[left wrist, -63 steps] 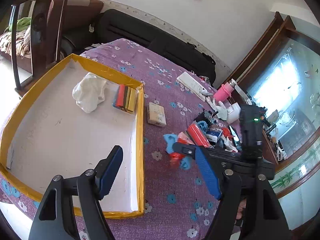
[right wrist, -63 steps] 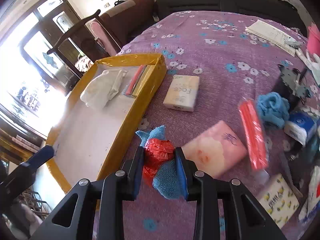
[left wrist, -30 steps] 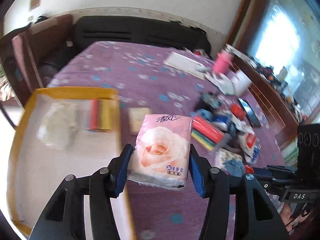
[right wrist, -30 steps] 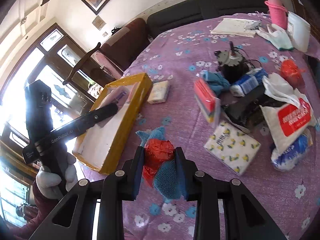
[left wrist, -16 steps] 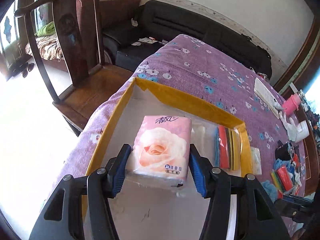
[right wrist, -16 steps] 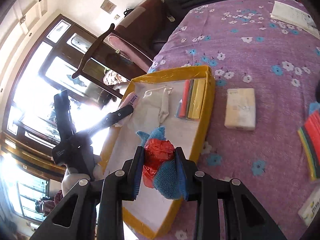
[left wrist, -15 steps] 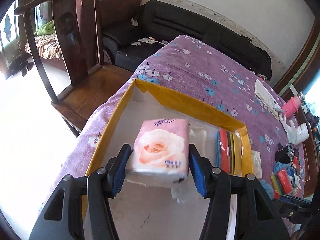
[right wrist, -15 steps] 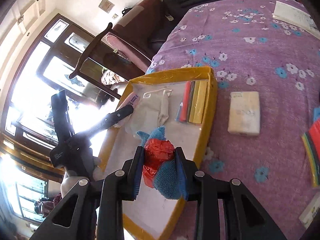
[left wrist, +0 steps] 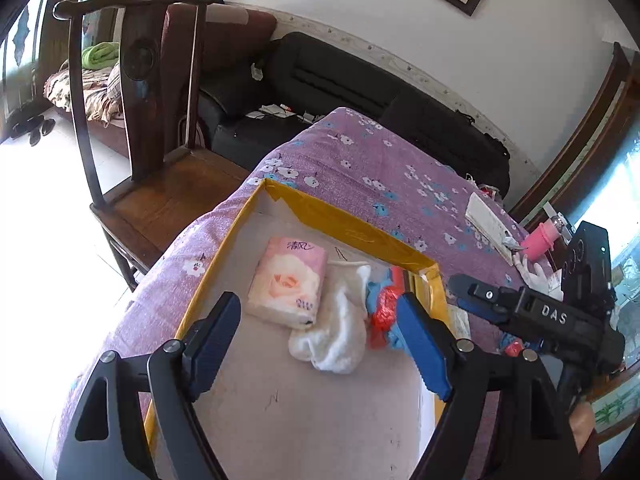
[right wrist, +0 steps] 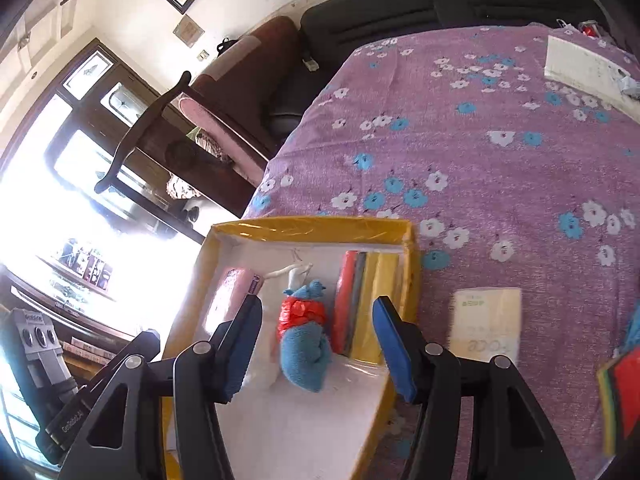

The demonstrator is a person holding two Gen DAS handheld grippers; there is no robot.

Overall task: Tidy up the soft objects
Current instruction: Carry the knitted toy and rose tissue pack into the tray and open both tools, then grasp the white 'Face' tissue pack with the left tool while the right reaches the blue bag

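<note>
A yellow-rimmed tray (left wrist: 352, 232) sits on the purple flowered tablecloth. In it lie a pink tissue pack (left wrist: 288, 282), a white cloth (left wrist: 340, 332), a blue and red soft toy (right wrist: 304, 336) and a stack of coloured sponges (right wrist: 366, 304). My left gripper (left wrist: 320, 344) is open and empty above the tray, just short of the tissue pack. My right gripper (right wrist: 316, 344) is open, its jaws on either side of the toy, which rests in the tray. The toy also shows in the left wrist view (left wrist: 382, 312), beside the white cloth. The right gripper's body (left wrist: 540, 316) reaches in from the right.
A cream tissue pack (right wrist: 486, 322) lies on the cloth right of the tray (right wrist: 312, 226). A coloured sponge stack (right wrist: 620, 392) sits at the right edge. A wooden chair (left wrist: 152, 128) stands by the table's left side. A pink cup (left wrist: 540, 242) and papers (left wrist: 490, 224) lie far right.
My left gripper has opened and left the pink tissue pack in the tray. My right gripper has opened and left the blue and red toy in the tray.
</note>
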